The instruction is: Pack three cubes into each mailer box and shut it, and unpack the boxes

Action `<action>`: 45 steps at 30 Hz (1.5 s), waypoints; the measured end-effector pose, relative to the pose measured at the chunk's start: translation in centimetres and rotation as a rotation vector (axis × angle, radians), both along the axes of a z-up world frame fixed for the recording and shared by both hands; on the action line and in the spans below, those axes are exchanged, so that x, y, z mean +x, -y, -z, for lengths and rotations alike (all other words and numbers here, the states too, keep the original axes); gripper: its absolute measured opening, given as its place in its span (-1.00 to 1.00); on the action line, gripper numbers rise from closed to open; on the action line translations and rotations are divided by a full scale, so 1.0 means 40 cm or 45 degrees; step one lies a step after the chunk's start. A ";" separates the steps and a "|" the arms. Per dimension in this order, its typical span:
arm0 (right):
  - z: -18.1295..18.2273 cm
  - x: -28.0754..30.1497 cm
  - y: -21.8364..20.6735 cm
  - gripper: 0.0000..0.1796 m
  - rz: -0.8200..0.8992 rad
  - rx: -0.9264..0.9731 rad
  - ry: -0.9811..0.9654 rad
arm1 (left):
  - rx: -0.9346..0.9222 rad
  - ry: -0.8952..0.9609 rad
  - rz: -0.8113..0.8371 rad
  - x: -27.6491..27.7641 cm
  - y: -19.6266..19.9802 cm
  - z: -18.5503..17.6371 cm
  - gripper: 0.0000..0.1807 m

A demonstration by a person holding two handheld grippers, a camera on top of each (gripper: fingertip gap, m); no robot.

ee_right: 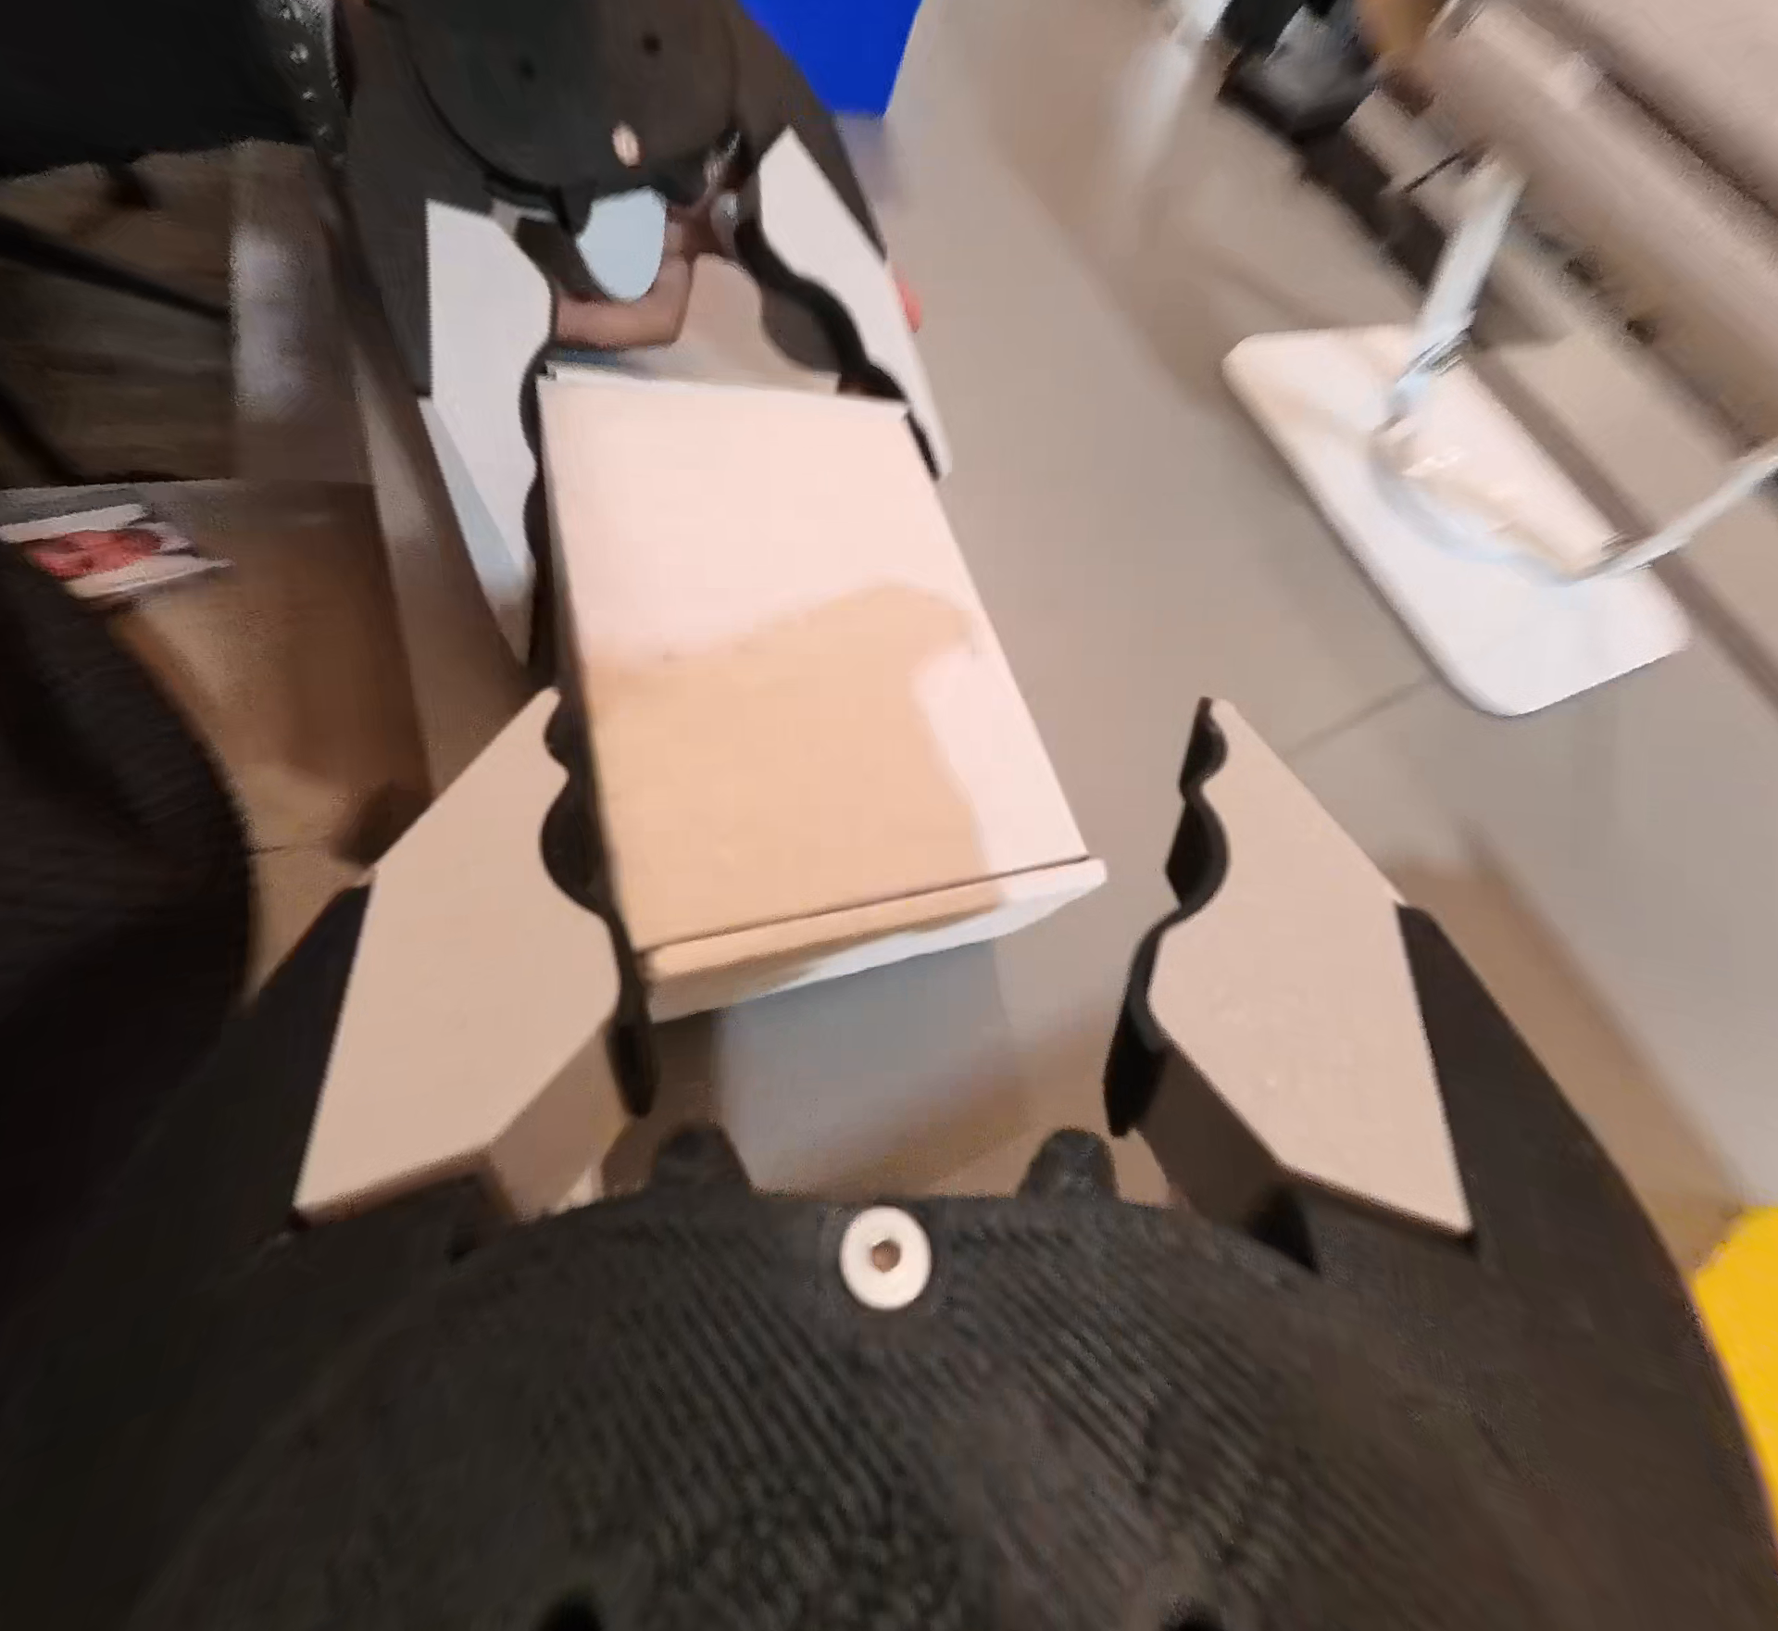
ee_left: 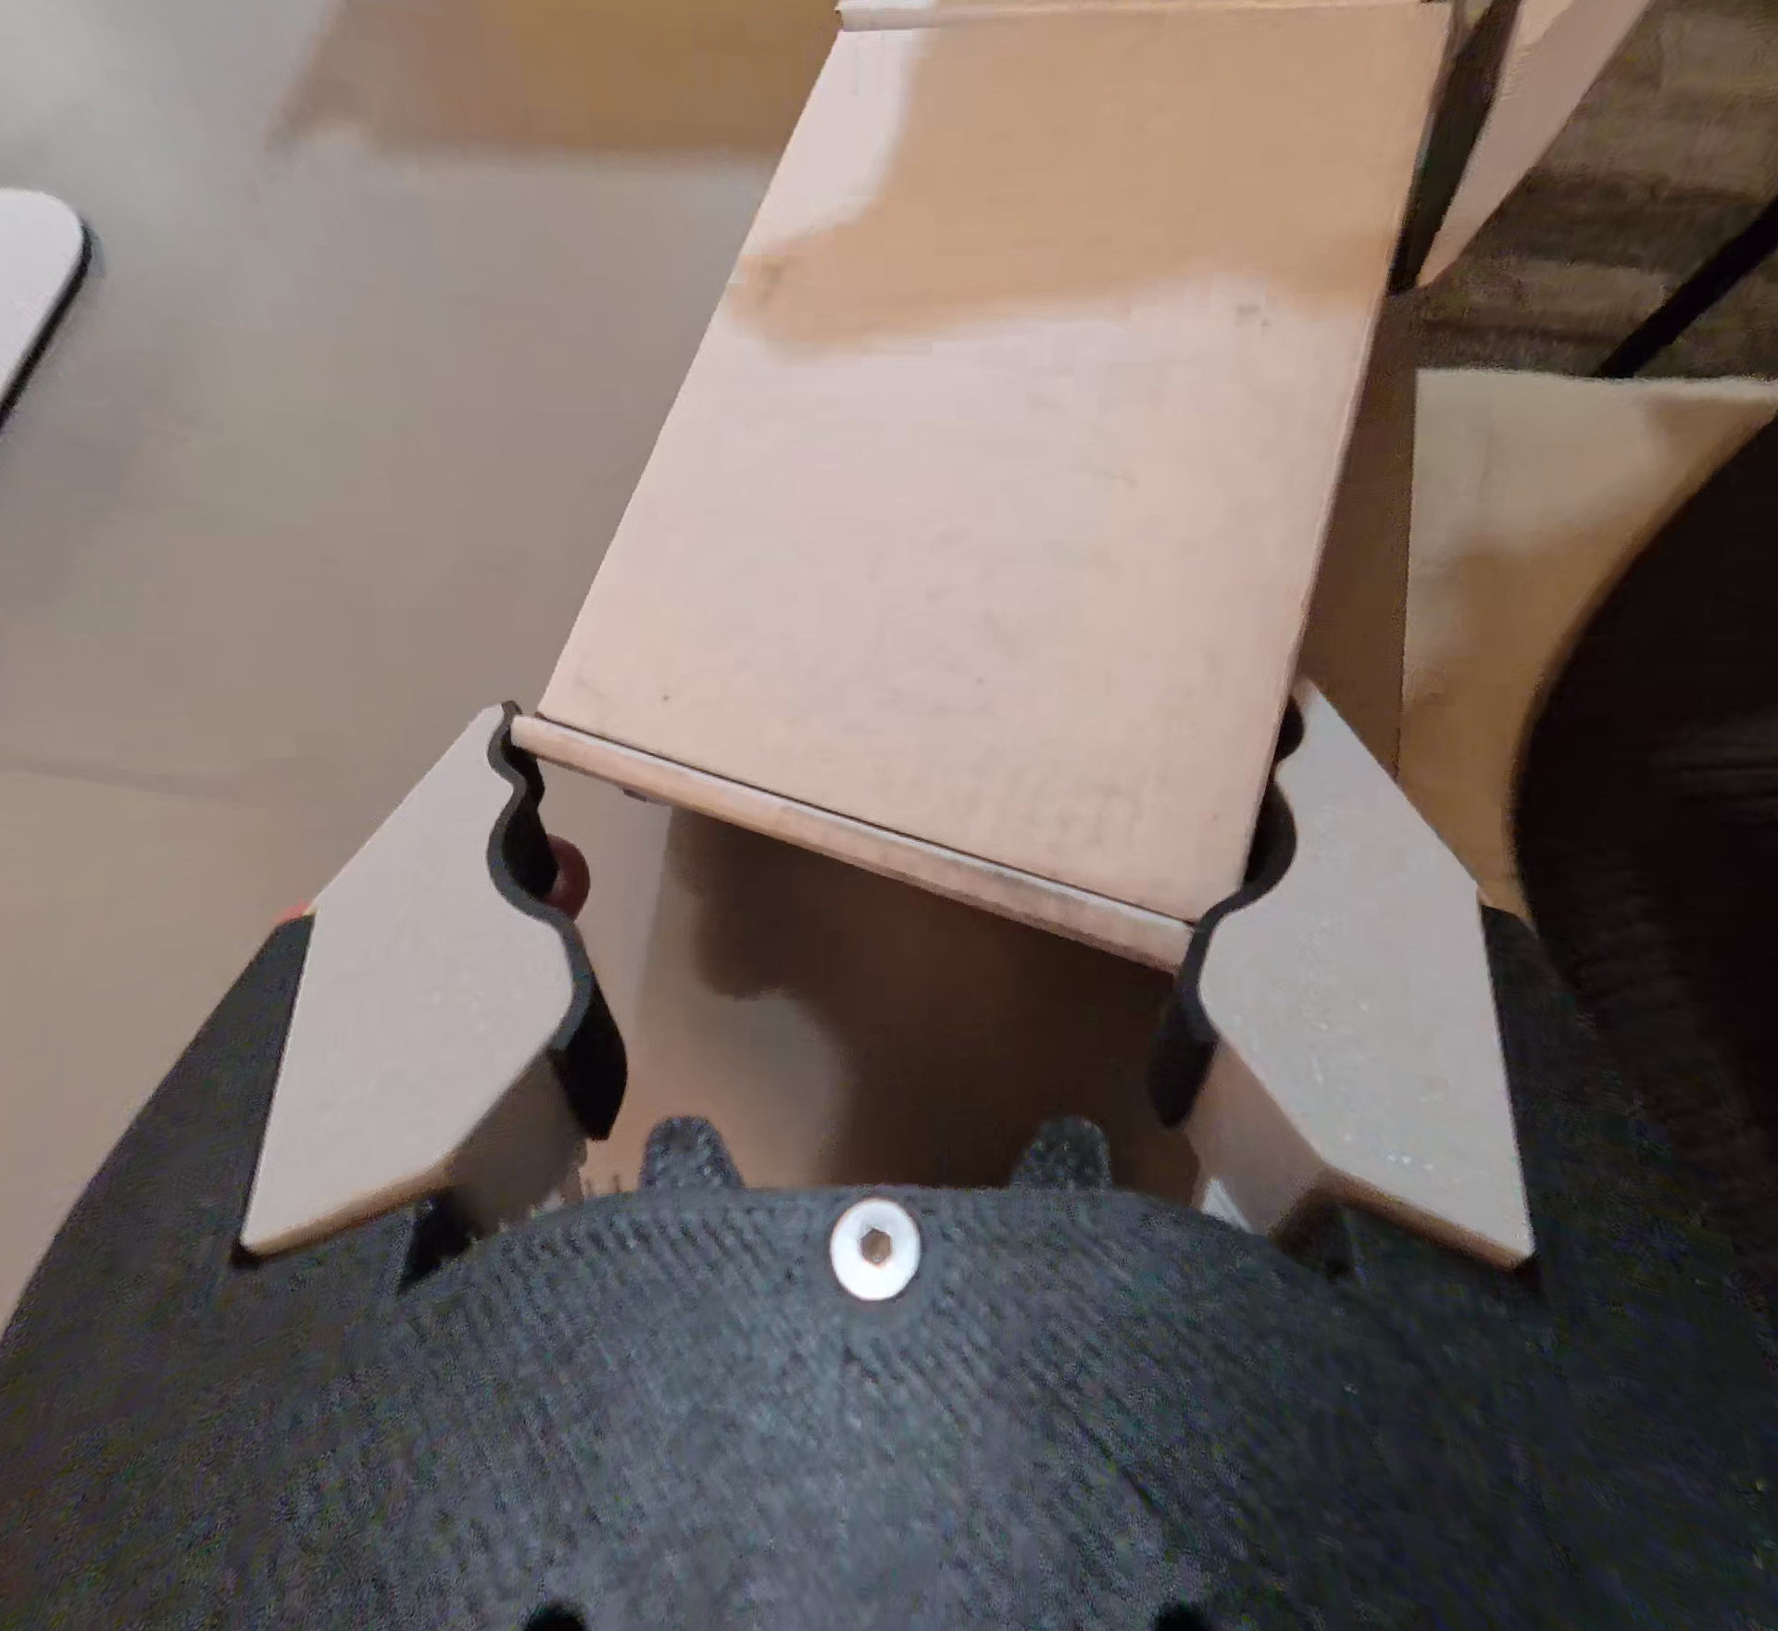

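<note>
Cardboard mailer box (ee_left: 962, 478) clamped between left gripper (ee_left: 900, 834) jaws; right gripper (ee_right: 880, 902) jaws spread, empty

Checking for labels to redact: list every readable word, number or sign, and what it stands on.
Plain brown cardboard mailer box: no writing visible on the faces shown in either view.
Printed leaflet with a red picture, at the left edge of the right wrist view: too blurred to read.
Nothing else shows legible text.

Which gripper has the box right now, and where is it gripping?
The left gripper clamps the closed mailer box across its near end, fingers on both sides. The right gripper is open, holding nothing.
</note>
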State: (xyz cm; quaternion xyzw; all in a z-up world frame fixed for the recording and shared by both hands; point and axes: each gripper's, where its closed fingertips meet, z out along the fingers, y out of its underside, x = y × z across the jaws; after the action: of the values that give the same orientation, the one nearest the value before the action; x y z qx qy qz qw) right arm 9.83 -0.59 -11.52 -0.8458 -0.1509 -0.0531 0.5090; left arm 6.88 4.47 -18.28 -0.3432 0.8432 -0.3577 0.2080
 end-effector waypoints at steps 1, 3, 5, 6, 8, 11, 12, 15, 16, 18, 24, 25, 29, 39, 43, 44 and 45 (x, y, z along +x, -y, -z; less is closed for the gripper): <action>-0.023 0.000 -0.004 0.32 0.016 0.063 0.085 | -0.021 -0.024 -0.051 0.008 -0.008 -0.003 0.59; -0.048 -0.010 -0.011 0.28 0.033 0.132 0.271 | -0.059 -0.067 -0.165 0.024 -0.025 -0.010 0.59; -0.039 -0.025 -0.019 0.24 0.029 0.121 0.436 | -0.119 -0.120 -0.285 0.038 -0.040 -0.016 0.59; -0.027 -0.029 -0.023 0.23 0.029 0.098 0.518 | -0.167 -0.151 -0.342 0.043 -0.044 -0.020 0.58; 0.009 -0.029 -0.029 0.17 0.022 0.016 0.703 | -0.266 -0.209 -0.407 0.047 -0.043 -0.030 0.58; 0.047 -0.016 -0.036 0.05 0.034 -0.081 1.012 | -0.338 -0.251 -0.466 0.047 -0.041 -0.039 0.58; 0.050 -0.010 -0.040 -0.02 0.048 -0.090 1.111 | -0.338 -0.250 -0.475 0.048 -0.040 -0.040 0.58; 0.048 0.001 -0.048 -0.26 0.076 -0.097 1.330 | -0.316 -0.232 -0.456 0.045 -0.026 -0.046 0.58; 0.052 0.001 -0.048 -0.30 0.066 -0.110 1.357 | -0.307 -0.227 -0.449 0.044 -0.021 -0.048 0.58; 0.051 0.003 -0.046 -0.31 0.068 -0.113 1.369 | -0.294 -0.207 -0.447 0.045 -0.017 -0.053 0.58; -0.021 0.041 -0.028 -0.32 0.166 -0.057 1.473 | -0.384 -0.012 -0.438 0.061 -0.034 -0.140 0.56; -0.044 0.057 -0.019 -0.32 0.200 -0.040 1.497 | -0.390 0.018 -0.460 0.062 -0.049 -0.158 0.57; -0.198 0.163 0.055 -0.32 0.431 0.017 1.546 | -0.463 0.026 -0.504 0.055 -0.091 -0.192 0.58; -0.277 0.624 0.424 -0.32 0.732 -0.371 1.632 | -0.417 -0.068 -0.454 0.045 -0.061 -0.129 0.49; -0.153 0.696 0.473 -0.32 0.595 -0.513 1.562 | -0.413 -0.078 -0.442 0.050 -0.051 -0.119 0.46; -0.126 0.701 0.472 -0.32 0.554 -0.531 1.546 | -0.418 -0.084 -0.443 0.052 -0.049 -0.117 0.45; -0.109 0.703 0.464 -0.32 0.501 -0.536 1.572 | -0.424 -0.092 -0.445 0.053 -0.047 -0.113 0.43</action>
State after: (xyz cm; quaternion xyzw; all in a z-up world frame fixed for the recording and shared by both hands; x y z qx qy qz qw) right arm 37.96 -19.17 -7.18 -0.7532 -0.2642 -0.5871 0.1352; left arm 9.01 6.35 -13.75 -0.5261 0.7074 -0.4376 0.1770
